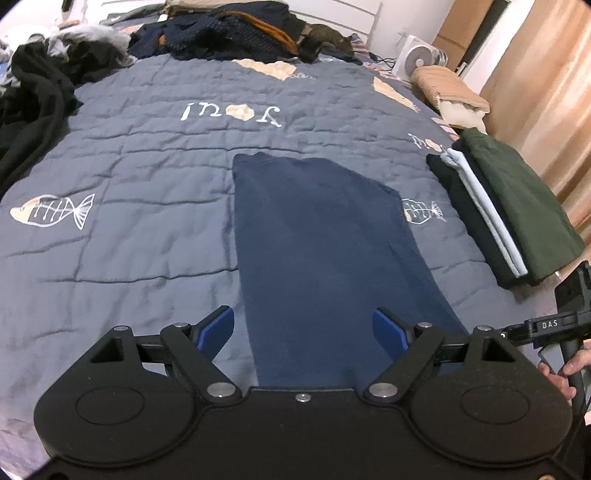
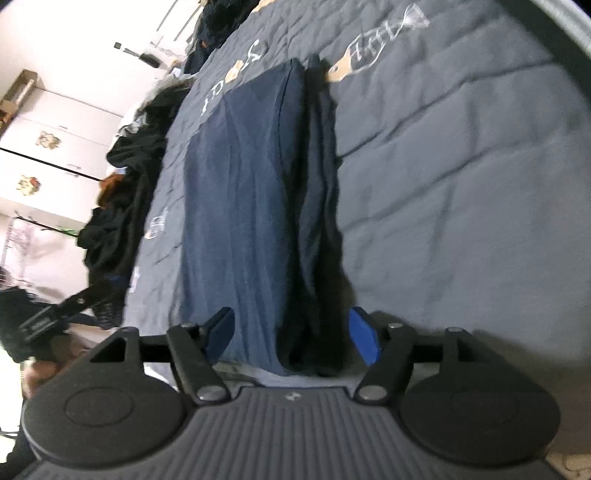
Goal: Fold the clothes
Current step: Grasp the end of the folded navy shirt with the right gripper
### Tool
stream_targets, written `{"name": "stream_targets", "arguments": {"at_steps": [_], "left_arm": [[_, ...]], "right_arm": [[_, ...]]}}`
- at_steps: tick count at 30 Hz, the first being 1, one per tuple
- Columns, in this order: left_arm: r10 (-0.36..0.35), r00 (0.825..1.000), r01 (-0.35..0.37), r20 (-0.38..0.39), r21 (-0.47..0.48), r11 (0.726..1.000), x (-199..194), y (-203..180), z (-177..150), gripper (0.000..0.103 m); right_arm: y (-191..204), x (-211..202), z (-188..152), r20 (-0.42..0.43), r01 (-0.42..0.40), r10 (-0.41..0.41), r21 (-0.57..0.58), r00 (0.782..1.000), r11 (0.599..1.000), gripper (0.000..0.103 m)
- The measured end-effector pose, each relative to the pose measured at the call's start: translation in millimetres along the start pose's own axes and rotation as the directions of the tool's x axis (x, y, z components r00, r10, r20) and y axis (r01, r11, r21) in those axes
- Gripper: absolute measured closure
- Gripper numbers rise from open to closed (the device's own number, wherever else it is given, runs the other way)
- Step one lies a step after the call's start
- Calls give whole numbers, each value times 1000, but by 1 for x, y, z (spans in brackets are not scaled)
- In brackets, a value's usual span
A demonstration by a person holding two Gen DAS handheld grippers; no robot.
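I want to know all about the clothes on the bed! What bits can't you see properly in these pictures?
- Long folded navy-blue garment: its near end is hidden behind the left tongs in the left wrist view; type unclear.
- Its layers in the right wrist view: dark shadow hides them.
- Folded stack with dark-green top piece: only edges of lower pieces show.
- Heap of dark unfolded clothes: too tangled to count.
- Right tongs: blurry.

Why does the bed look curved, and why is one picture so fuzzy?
Left wrist view: sharp, but the fisheye lens bows the quilt outward. Right wrist view: tilted sideways, soft and smeary, with a dark shadow along the navy garment beside the right gripper.
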State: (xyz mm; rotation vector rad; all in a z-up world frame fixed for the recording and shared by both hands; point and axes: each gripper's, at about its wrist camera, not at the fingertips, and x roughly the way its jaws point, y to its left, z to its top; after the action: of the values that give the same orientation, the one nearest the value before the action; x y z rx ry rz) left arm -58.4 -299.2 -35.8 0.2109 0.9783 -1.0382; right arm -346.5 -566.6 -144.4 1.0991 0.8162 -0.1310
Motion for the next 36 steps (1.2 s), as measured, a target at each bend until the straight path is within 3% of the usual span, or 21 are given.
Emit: {"name": "stream_targets", "arguments": {"at_steps": [13,17,20,24,28,31,36], "left_arm": [[-1,1000,0,-21,-64,998,15,31,-6,22],[-6,1000,4,-23,-79,997,18,36,-9,22],[-11,1000,9,-22,-88,996,19,39,-10,22],[-11,1000,9,-26,-93,996,21,42,-11,22],[-11,1000,9,-19,-102,995,20,46,-11,22],[-9,1000,7,-16,-110,994,21,49,-10,22],[-13,1000,11,-16,-106,994,24,49,-7,22]], "right_arm": [[-14,26,11,-60,-55,57,34,997,998,25],[-15,29,13,-61,-95,99,64,993,993,19],[-6,35,15,-104,-181,190,89,976,979,18],[12,45,15,-143,-127,125,-2,982,992,19],[-2,50,16,-128,-140,150,79,980,987,19],[9,46,16,-133,-170,176,55,975,984,18],[4,59,17,-156,-120,125,40,980,992,18]]}}
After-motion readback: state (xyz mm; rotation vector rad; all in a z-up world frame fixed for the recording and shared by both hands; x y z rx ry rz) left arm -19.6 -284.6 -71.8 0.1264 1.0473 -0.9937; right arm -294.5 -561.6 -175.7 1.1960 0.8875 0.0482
